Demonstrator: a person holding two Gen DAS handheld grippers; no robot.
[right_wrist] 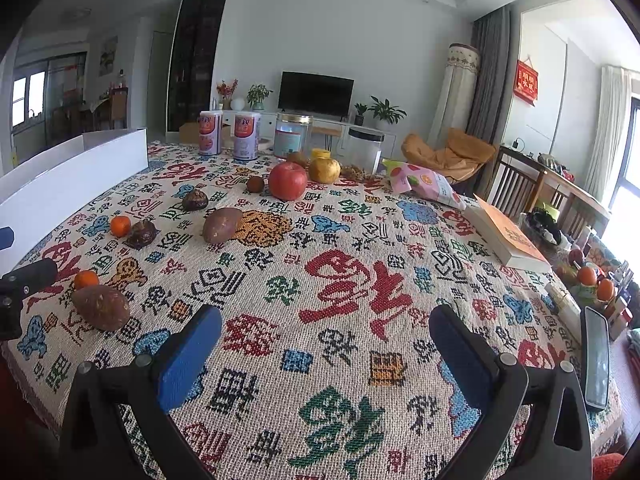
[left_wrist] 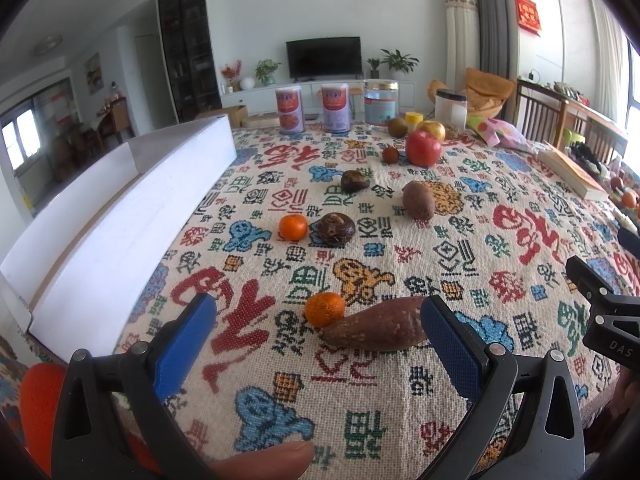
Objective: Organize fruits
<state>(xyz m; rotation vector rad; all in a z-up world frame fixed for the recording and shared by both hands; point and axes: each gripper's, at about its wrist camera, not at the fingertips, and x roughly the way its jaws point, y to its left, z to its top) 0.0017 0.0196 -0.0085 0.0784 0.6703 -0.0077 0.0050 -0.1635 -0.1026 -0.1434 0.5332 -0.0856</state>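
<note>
Fruits lie on a patterned tablecloth [left_wrist: 360, 420]. My left gripper [left_wrist: 318, 316] is open and empty, its blue pads either side of a small orange [left_wrist: 324, 309] and a sweet potato [left_wrist: 376, 330] just ahead. Further off lie another orange [left_wrist: 293, 227], a dark wrinkled fruit [left_wrist: 336, 229], a second sweet potato [left_wrist: 418, 201], a dark fruit [left_wrist: 354, 180], a red apple [left_wrist: 423, 148] and a yellow apple [left_wrist: 433, 130]. My right gripper [right_wrist: 325, 326] is open and empty over bare cloth [right_wrist: 344, 280]; the near sweet potato [right_wrist: 101, 306] is to its left.
A long white box [left_wrist: 132, 216] runs along the table's left side. Two cans [left_wrist: 289, 109], a clear jar [left_wrist: 381, 103] and a white container [left_wrist: 451, 110] stand at the far edge. A snack bag [right_wrist: 424, 182], a book [right_wrist: 508, 236] and a phone [right_wrist: 596, 360] are on the right.
</note>
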